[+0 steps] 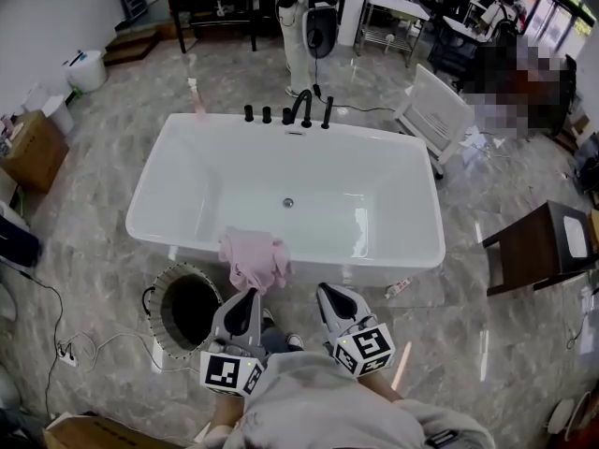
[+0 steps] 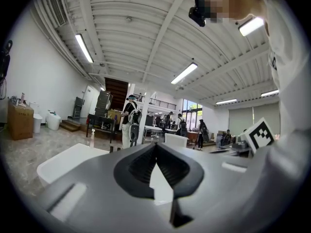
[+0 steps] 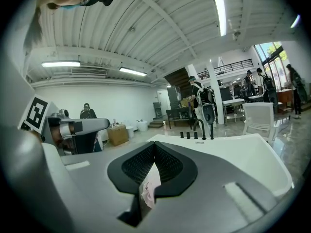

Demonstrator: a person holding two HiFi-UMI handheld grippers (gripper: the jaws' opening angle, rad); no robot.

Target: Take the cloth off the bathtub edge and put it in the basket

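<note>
**Q:** Cloth (image 1: 255,258) loc?
**A:** Pink; draped over near edge of bathtub (image 1: 374,262); basket (image 1: 157,288) on floor just beside tub, left of cloth.
**Q:** Grippers?
**A:** Left gripper (image 1: 251,295) jaws together, nothing btwn; right gripper (image 1: 327,291) likewise closed, empty; both near cloth.

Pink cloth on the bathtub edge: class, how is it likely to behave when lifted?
Probably floppy: the pink cloth lies crumpled and droops over the bathtub rim. Likely light: its folds look thin. It may sag and trail when lifted.
</note>
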